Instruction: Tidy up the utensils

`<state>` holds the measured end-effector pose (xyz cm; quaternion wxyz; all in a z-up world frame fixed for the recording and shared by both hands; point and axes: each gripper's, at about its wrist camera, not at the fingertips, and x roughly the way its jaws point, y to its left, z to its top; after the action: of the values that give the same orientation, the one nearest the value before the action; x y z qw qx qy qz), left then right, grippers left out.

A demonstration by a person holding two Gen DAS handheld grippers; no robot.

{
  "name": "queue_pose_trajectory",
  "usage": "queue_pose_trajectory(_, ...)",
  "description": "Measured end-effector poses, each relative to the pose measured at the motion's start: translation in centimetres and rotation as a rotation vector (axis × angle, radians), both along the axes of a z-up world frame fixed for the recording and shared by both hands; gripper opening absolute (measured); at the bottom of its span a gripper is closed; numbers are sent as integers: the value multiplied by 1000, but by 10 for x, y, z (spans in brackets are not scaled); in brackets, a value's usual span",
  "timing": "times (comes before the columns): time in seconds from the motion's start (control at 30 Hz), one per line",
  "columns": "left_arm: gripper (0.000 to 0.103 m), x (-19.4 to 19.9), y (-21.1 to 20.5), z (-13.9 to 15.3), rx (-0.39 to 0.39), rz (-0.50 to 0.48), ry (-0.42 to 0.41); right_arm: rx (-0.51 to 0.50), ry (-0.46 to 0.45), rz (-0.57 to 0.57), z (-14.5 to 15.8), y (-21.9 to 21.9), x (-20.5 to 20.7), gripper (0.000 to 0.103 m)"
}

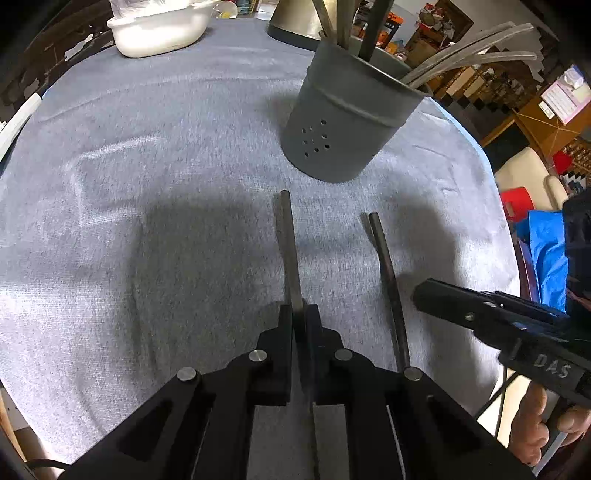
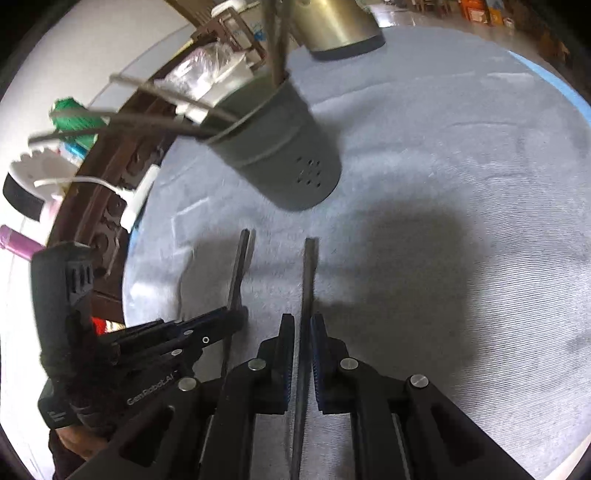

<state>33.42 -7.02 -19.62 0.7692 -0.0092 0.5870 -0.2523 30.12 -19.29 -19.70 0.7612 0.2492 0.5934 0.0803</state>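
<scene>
A grey perforated utensil holder (image 1: 343, 125) (image 2: 284, 158) stands on the grey tablecloth with several utensils in it. In the left wrist view my left gripper (image 1: 300, 314) is shut on a dark, slim utensil (image 1: 290, 251) whose free end points toward the holder. To its right a second dark utensil (image 1: 386, 266) runs alongside, with my right gripper (image 1: 419, 293) at its side. In the right wrist view my right gripper (image 2: 303, 321) is shut on that utensil (image 2: 308, 273). The left gripper (image 2: 238, 317) pinches the other one (image 2: 240, 266) at the left.
A white tub (image 1: 159, 29) and a metal cone-shaped vessel (image 1: 295, 22) (image 2: 340, 26) stand at the far side of the table. The grey cloth (image 1: 147, 184) covers a round table whose edge curves close on the right. A hand (image 1: 535, 417) holds the right gripper.
</scene>
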Motion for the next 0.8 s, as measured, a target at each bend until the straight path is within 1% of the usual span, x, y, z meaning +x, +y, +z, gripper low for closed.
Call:
queue_pose_trajectory(0.1, 7, -1, 6, 0, 0, 1, 18, -40, 53, 33, -7, 14, 6, 11)
queue_pose_trajectory(0.27, 8, 3, 7, 2, -3, -10, 50, -125, 102, 60, -17, 31, 16, 12)
queue_pose_trajectory(0.3, 8, 4, 7, 1, -5, -11, 60, -139, 94, 61, -17, 34, 17, 12)
queue_pose_trajectory(0.37, 8, 7, 5, 1, -8, -12, 65, -135, 89, 56, -19, 35, 18, 11)
queue_pose_trajectory(0.53, 8, 13, 4, -1, -21, -6, 58, -145, 57, 67, -20, 36, 14, 7)
queue_pose_trajectory(0.63, 7, 12, 6, 2, -22, 18, 30, -113, 26, 56, -16, 31, 11, 7)
queue_pose_trajectory(0.8, 7, 4, 13, 21, -47, 21, -31, -80, -40, 16, 3, 9, 3, 7)
